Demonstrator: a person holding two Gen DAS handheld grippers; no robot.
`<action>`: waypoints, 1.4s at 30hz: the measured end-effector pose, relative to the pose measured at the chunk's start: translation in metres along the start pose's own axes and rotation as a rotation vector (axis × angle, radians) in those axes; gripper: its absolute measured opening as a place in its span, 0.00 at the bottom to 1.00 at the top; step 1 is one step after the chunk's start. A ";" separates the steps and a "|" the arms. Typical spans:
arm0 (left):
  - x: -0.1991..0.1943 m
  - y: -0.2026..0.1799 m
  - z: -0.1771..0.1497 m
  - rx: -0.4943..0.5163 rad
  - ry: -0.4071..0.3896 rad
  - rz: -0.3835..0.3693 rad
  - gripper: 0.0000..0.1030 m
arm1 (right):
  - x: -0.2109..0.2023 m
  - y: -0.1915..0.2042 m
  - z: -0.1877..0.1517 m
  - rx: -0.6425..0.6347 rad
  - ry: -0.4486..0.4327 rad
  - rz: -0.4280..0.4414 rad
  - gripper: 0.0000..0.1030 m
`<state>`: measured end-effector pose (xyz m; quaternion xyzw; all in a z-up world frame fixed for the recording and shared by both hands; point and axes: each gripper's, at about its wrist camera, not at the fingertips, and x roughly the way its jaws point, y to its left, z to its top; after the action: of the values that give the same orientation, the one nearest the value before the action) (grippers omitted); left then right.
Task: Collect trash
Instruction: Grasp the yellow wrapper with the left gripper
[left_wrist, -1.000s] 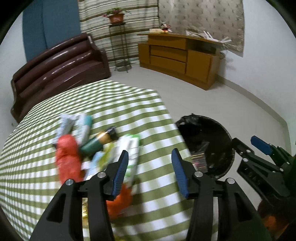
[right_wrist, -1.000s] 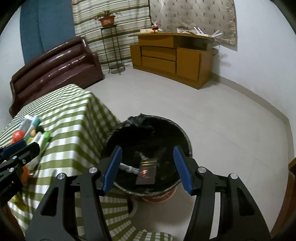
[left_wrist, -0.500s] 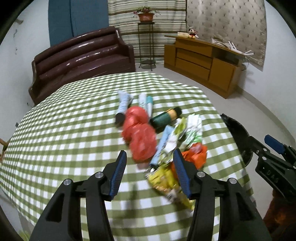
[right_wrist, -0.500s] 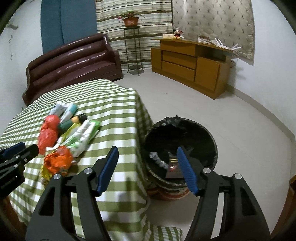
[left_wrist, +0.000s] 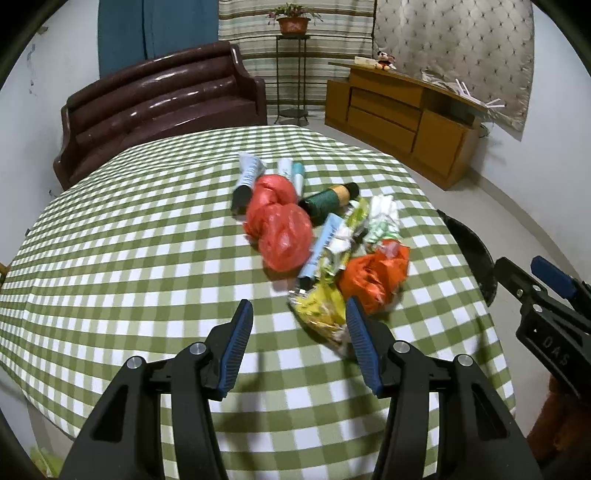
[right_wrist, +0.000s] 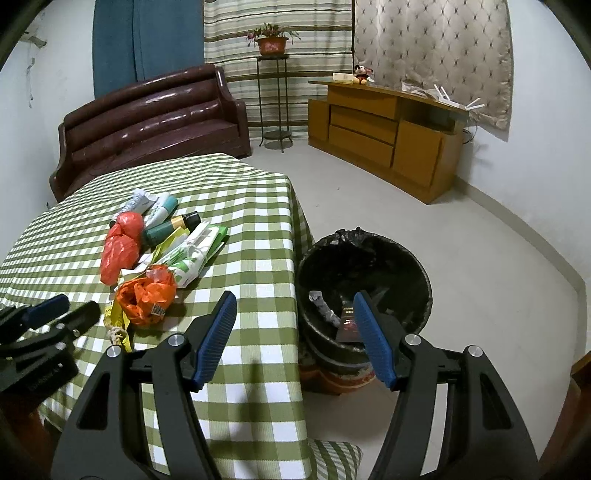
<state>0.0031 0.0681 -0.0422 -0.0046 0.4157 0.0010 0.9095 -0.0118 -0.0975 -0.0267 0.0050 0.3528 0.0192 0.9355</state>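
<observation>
Both tongs released, nothing btwn them: left tongs (left_wrist: 297, 325) over the table (left_wrist: 122, 236), right tongs (right_wrist: 293, 319) btwn table edge and trash bin (right_wrist: 364, 251). Trash pile mid-table; yellow wrapper (left_wrist: 323, 314) nearest left. Risk imo: thin crinkly film slips, or I pinch tablecloth w/ it and drag the pile.

"das" on the right gripper (left_wrist: 554, 354) body (letters upside down)

Home living room: brown sofa (left_wrist: 159, 107), wooden sideboard (right_wrist: 384, 129), potted plant (right_wrist: 272, 40).
</observation>
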 end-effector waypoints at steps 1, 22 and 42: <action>0.001 -0.003 -0.001 0.005 0.000 -0.003 0.52 | -0.001 -0.001 0.000 0.003 -0.002 0.002 0.62; 0.015 0.010 -0.024 0.029 0.065 -0.025 0.47 | 0.002 -0.002 -0.001 0.022 0.013 0.029 0.62; -0.001 0.028 -0.029 0.042 0.021 -0.064 0.24 | 0.009 0.033 -0.003 -0.025 0.029 0.082 0.65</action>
<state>-0.0198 0.0957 -0.0607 0.0012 0.4249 -0.0370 0.9045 -0.0076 -0.0643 -0.0340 0.0076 0.3658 0.0617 0.9286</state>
